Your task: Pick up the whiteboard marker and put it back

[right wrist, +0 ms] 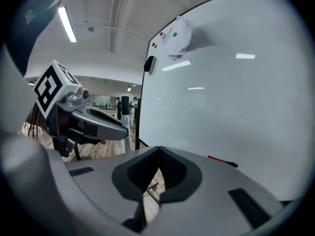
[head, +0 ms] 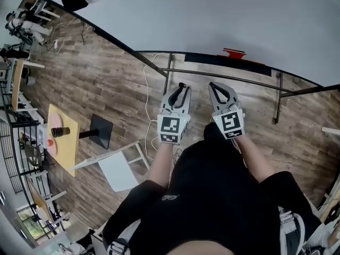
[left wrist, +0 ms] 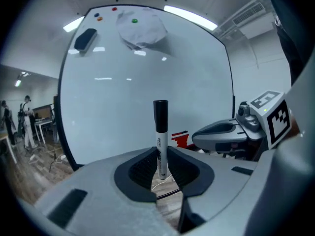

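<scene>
A whiteboard marker (left wrist: 161, 132) with a white barrel and black cap stands upright between the pads of my left gripper (left wrist: 161, 157), which is shut on its lower barrel. In the head view my left gripper (head: 181, 88) and my right gripper (head: 215, 87) are held side by side in front of the whiteboard (head: 223, 20), with the marker's (head: 182, 85) black cap poking out past the left one. My right gripper (right wrist: 158, 154) is shut with nothing between its pads. From the right gripper view, the left gripper (right wrist: 83, 117) and the marker (right wrist: 126, 122) are at the left.
A black eraser (left wrist: 84, 38) and small magnets (left wrist: 134, 20) are stuck on the whiteboard (left wrist: 147, 77), near its top. A red pen (right wrist: 222, 161) lies along its lower edge. The board's metal stand (head: 276, 97) rests on a wooden floor. A small table (head: 62, 137) stands at the left.
</scene>
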The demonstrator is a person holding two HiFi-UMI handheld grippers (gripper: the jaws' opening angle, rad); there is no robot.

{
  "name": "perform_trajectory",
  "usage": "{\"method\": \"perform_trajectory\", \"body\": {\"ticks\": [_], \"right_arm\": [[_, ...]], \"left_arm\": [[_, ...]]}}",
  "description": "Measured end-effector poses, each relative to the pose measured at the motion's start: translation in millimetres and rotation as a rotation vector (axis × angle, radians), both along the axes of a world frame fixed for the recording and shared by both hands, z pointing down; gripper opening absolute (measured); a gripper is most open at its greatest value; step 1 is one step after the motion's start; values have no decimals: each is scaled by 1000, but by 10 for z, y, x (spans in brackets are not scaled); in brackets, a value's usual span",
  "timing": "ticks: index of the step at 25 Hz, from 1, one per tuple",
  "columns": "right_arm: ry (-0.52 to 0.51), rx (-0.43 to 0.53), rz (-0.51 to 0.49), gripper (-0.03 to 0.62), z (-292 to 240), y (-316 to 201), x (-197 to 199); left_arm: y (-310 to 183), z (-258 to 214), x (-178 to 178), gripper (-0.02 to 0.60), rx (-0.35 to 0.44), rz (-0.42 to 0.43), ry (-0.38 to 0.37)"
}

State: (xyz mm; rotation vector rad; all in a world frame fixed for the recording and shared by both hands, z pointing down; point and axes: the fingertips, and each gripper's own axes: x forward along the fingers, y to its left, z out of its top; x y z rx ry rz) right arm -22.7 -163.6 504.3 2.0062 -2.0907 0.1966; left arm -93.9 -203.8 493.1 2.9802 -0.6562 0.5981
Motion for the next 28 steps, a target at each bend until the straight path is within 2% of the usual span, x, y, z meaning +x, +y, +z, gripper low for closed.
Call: {"method": "perform_trajectory", "body": {"ticks": [4,8,11,15,21,25,28], "right_arm": [[-51,9,58,3,80,4,367],[-57,2,94,3,143,49,664],[-90,14,111,3,150,113,837],[-107,11,156,3,219,188,1062],[-111,7,216,3,264,263,1178],[-114,-13,257,3,335,294,1302],[-112,-37,287,3,389,314,1374]], "left_arm": [[-34,107,413,67,58,94,-115],[-83,134,728,67,109,130,-166],[-113,174,838,67,133,149,-214],[-190,334,970,67,195,187,-348],[-236,632,1106,66,278,273,-536],[-331,834,1195,67,394,336,-683],[-393,940,1287,67,427,379,-745]]}}
